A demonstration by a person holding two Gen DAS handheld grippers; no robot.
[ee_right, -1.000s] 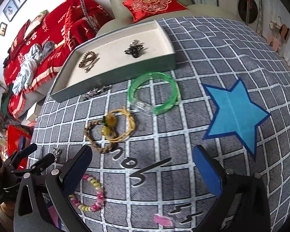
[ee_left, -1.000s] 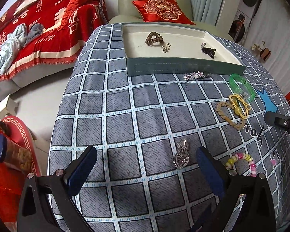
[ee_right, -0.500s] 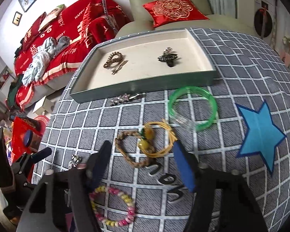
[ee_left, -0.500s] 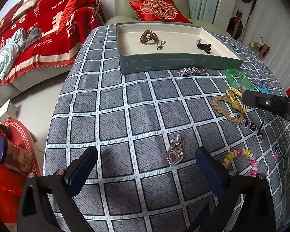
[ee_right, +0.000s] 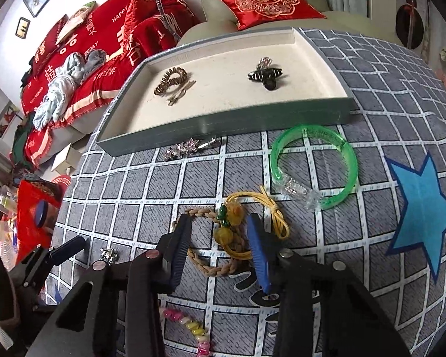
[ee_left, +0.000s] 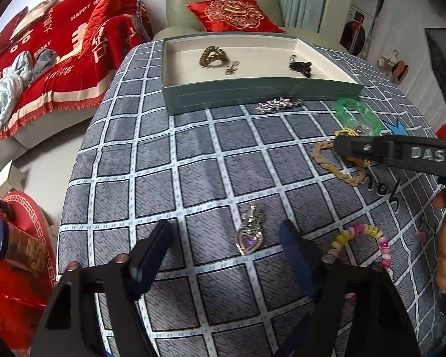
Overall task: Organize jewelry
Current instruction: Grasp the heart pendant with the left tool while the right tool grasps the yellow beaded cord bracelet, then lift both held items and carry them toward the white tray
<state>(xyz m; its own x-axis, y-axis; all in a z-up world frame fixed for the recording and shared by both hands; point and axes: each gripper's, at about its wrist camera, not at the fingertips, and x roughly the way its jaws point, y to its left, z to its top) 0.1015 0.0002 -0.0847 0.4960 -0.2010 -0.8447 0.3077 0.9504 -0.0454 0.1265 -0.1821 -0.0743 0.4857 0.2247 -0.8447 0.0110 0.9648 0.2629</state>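
Note:
A grey-green tray point(ee_right: 270, 123) with a cream floor holds a coiled hair tie point(ee_right: 171, 80), a small clip and a black claw clip point(ee_right: 266, 76); it also shows in the left wrist view point(ee_left: 258, 96). My right gripper point(ee_right: 220, 229) is open, its fingers on either side of a yellow cord bracelet with amber beads point(ee_right: 232, 223) lying on a braided bracelet point(ee_right: 214, 267). My left gripper point(ee_left: 226, 238) is open around a silver heart pendant point(ee_left: 249, 236). A green bangle point(ee_right: 315, 166), a silver star clip point(ee_right: 190, 147) and a pink-yellow bead bracelet point(ee_left: 368, 239) lie on the cloth.
The table has a grey checked cloth point(ee_left: 163, 160) with a blue star patch point(ee_right: 422, 208). A red-covered sofa point(ee_left: 59, 53) and an armchair with a red cushion point(ee_left: 232, 15) stand behind. A red box with a tin point(ee_left: 6, 244) sits at the left edge.
My right gripper has moved forward and narrowed around the yellow cord bracelet. My left gripper has narrowed around the heart pendant.

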